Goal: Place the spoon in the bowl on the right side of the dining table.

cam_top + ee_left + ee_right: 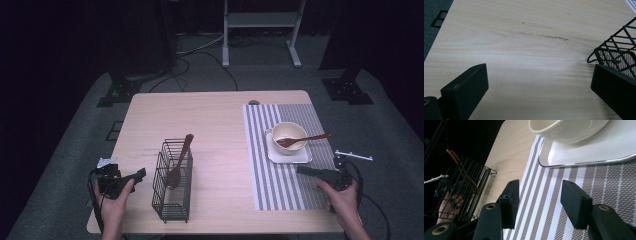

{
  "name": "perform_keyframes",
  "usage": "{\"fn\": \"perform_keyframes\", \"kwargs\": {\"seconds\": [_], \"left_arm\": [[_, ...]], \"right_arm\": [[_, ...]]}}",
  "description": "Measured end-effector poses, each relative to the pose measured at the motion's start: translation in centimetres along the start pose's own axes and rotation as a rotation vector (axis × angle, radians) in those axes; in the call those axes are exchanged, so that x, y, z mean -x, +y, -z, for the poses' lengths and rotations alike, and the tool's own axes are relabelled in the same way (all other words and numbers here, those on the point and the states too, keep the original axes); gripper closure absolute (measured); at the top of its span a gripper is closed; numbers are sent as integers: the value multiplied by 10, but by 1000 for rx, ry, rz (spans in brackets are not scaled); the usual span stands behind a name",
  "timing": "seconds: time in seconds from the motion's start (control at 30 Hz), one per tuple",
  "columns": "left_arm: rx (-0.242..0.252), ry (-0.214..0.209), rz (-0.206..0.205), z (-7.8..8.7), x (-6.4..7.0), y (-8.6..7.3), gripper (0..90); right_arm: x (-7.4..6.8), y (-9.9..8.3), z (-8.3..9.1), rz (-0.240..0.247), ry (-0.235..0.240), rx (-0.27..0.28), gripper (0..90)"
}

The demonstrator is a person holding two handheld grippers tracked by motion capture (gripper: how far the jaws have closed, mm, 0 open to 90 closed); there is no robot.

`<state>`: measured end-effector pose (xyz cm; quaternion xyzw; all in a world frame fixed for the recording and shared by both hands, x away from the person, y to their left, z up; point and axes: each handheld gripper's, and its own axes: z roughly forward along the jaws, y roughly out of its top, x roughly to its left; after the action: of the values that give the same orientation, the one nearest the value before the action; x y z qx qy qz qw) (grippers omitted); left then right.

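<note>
Pale wooden table carries a wire basket beside the released left gripper, while the right gripper gapes empty over the striped mat

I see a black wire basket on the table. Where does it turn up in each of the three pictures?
High view: the wire basket stands left of centre near the front edge, a wooden spoon leaning in it.
Left gripper view: its corner enters at the right edge.
Right gripper view: it sits at the left, beyond the table's edge.
Shared landmark: the pale wooden table, which lies under the basket in all three.
</note>
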<state>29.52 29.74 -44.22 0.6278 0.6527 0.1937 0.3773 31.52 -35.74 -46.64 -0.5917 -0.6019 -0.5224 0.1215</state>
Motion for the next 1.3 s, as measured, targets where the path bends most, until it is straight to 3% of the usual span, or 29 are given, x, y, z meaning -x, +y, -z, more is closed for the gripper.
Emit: {"fn": "perform_keyframes", "kwargs": {"seconds": [0.83, 1.3], "left_arm": [[2, 0, -2, 0, 0, 0, 2], [4, 0, -2, 0, 0, 0, 2]], "right_arm": [[-16, -19, -9, 42, 33, -33, 437], [-20, -29, -9, 52, 53, -22, 419]]}}
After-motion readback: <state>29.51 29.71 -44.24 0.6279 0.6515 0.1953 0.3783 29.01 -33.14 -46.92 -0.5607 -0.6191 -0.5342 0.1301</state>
